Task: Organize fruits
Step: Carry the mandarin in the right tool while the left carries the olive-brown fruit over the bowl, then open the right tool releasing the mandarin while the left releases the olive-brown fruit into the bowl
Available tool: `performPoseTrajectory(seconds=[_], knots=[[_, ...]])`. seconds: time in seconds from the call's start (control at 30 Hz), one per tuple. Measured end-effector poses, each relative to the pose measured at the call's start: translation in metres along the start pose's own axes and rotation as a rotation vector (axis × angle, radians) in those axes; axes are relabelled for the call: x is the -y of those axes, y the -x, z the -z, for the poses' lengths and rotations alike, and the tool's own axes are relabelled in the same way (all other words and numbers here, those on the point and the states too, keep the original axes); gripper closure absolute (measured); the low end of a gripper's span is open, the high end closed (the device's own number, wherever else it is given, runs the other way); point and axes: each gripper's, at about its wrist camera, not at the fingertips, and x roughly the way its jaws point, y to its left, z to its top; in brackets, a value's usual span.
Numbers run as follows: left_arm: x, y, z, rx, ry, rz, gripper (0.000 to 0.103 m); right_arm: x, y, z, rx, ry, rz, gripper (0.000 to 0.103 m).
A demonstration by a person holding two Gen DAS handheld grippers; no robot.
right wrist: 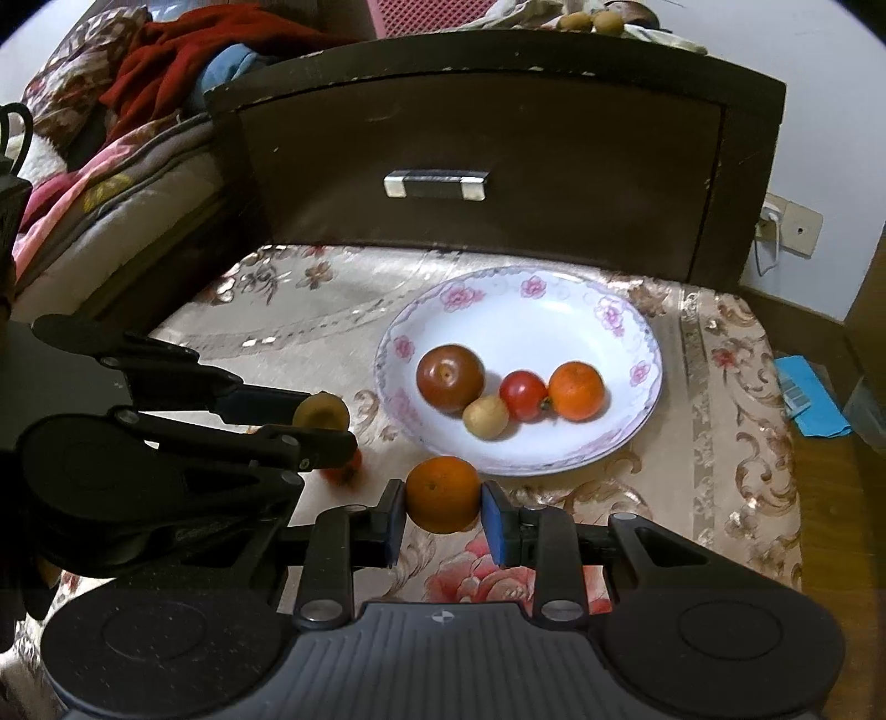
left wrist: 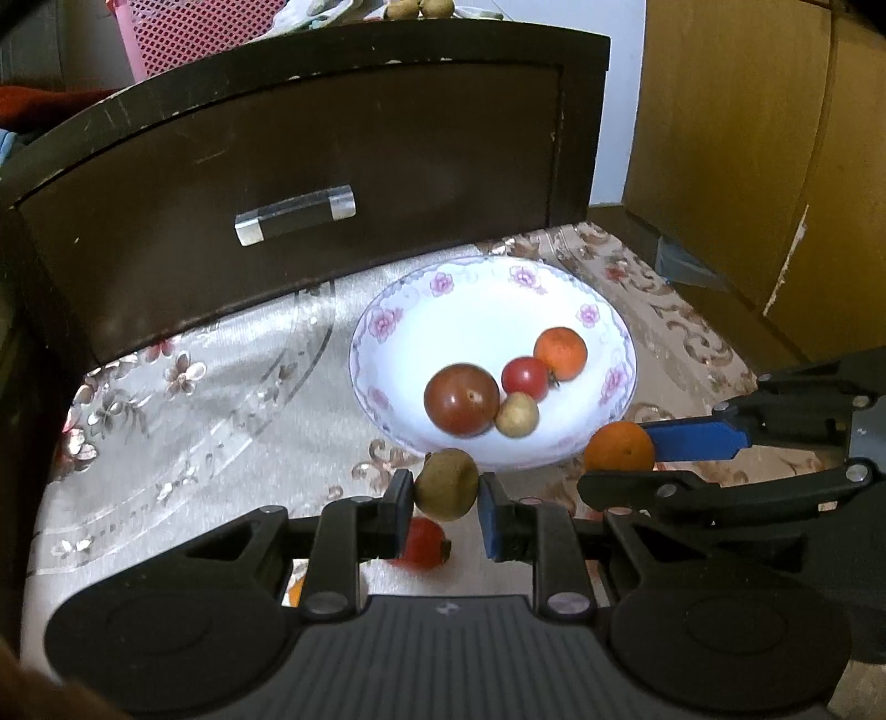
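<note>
The plate [right wrist: 637, 437] lies just ahead of both tongs, the left gripper [left wrist: 446, 490] clenched on a brownish fruit [left wrist: 446, 483], the right gripper [right wrist: 443, 498] on an orange [right wrist: 443, 493] and nearer its rim.

The small red fruit [left wrist: 422, 544] on the desk is mostly hidden behind the left gripper's fingers [left wrist: 400, 512] and pretty blurry. There's an orange bit [left wrist: 295, 591] peeking out under the gripper body, can't tell what it is. Two little brownish fruits [right wrist: 591, 21] on the cabinet top get cut off by the frame edge.
</note>
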Motion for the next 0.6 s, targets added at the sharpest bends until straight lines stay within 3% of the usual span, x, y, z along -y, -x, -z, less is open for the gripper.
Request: performPoseTrajectory(seconds=[0.6], knots=[[0.002,-0.015,-0.027,0.055,0.058,-0.02,0.071,0.021,-0.002,-0.02,0.065,-0.059,0.052,0.078]])
